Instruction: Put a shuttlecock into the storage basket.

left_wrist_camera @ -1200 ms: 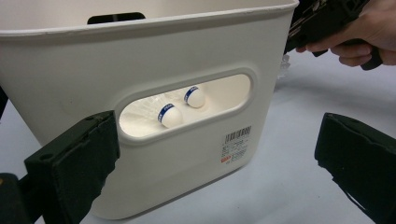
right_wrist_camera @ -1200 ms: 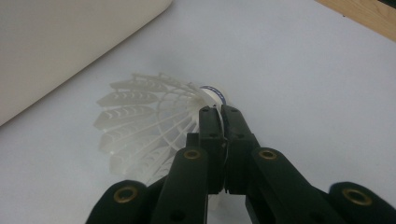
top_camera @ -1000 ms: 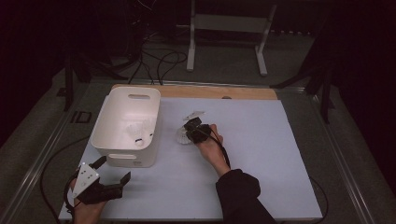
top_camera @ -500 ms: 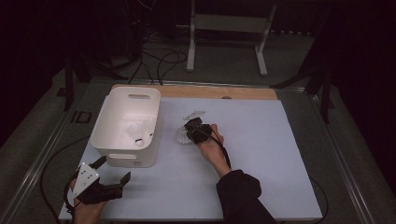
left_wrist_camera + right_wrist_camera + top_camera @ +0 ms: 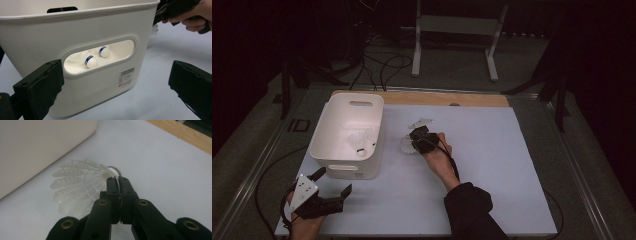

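Nothing has moved since the earlier frames: both hands and the shuttlecock sit where they were.

Nearest the person, the left gripper (image 5: 334,196) rests at the table's (image 5: 512,200) front left corner with its jaws spread wide and nothing between them. Its own view looks straight at the near wall of the bin (image 5: 100,95), just ahead of it. Through the handle slot two shuttlecocks (image 5: 90,61) show, lying on the bin floor, so part of the job looks done.

Further in, beside the bin's right wall, the right gripper (image 5: 117,178) has its jaws pressed together on a third shuttlecock (image 5: 75,185), pinching it near the cork end where the skirt begins. That shuttlecock is on its side and appears to rest on the table, not yet lifted, with its feathers fanned toward the bin (image 5: 347,135).

What is left, as I judge it: raise this shuttlecock over the rim and drop it in with the others. On the high view a pale shape (image 5: 421,122) lies just beyond the right gripper; I cannot tell what it is.
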